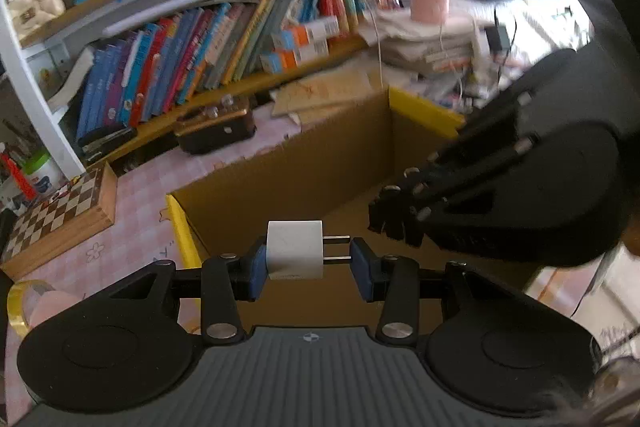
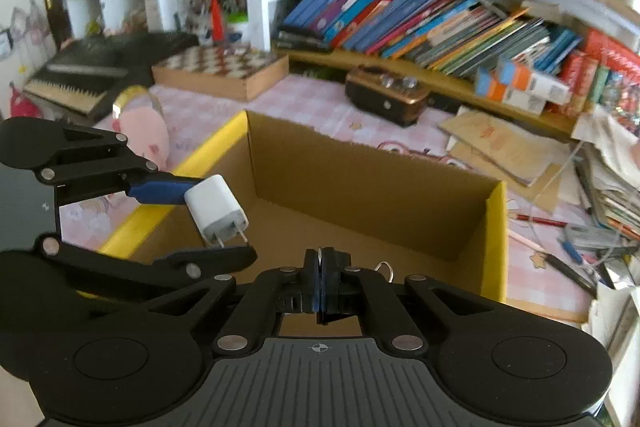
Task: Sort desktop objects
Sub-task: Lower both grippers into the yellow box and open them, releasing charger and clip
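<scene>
My left gripper [image 1: 307,259] is shut on a white plug charger [image 1: 295,250], one pad on its body and the other at its prong tips. It holds it above the open cardboard box [image 1: 320,163]. The right wrist view shows the same charger [image 2: 215,209] over the box's left side [image 2: 360,171]. My right gripper [image 2: 321,279] is shut on a thin metal piece with a wire loop [image 2: 385,269], over the box's near edge. It shows in the left wrist view [image 1: 394,217] at the right.
A wooden chessboard box [image 2: 220,69], a brown radio [image 2: 386,99], a pink plush [image 2: 146,135] and a keyboard [image 2: 92,75] lie on the pink checked desk. Bookshelves line the back. Paper stacks and pens [image 2: 560,227] crowd the right side.
</scene>
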Demonstrator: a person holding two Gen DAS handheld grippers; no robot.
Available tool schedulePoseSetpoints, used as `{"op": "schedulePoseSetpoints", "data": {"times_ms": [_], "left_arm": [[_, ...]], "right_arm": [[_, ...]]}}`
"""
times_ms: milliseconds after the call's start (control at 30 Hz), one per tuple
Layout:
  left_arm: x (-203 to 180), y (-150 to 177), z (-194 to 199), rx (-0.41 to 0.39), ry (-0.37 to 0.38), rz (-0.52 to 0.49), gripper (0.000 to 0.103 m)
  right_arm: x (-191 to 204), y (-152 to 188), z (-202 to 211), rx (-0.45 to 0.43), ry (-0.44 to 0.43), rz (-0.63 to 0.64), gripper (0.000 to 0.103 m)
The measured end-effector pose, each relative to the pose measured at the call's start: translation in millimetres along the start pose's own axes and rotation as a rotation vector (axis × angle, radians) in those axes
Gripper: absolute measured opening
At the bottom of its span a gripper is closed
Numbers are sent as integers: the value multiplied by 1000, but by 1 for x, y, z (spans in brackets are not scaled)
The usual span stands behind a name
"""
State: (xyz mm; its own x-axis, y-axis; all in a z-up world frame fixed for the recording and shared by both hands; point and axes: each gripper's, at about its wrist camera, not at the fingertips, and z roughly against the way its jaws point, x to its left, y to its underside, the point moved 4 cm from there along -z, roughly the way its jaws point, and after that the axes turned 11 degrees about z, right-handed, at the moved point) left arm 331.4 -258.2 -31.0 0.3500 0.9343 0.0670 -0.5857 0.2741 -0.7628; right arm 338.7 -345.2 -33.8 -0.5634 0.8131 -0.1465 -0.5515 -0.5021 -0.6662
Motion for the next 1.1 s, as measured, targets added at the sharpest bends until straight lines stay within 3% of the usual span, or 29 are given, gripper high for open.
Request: {"op": "schedulePoseSetpoints", "data": {"times_ms": [367, 733, 867, 1033, 1100], "left_arm": [[-15, 5, -35, 108, -9, -94, 40], [-17, 6, -38, 116, -25, -72, 43], [-18, 4, -30, 66, -33, -70, 69], [-16, 1, -4, -22, -69, -47, 77], [-12, -1, 10, -57, -82, -20, 81]], "right_arm": [[-5, 8, -43, 142, -72, 53, 2], [-14, 7, -44, 142, -62, 0, 3], [-14, 4, -39, 100, -34, 4, 10], [-11, 0, -22, 46, -21, 6, 13], [-10, -3, -11, 12, -11, 6, 24]]}}
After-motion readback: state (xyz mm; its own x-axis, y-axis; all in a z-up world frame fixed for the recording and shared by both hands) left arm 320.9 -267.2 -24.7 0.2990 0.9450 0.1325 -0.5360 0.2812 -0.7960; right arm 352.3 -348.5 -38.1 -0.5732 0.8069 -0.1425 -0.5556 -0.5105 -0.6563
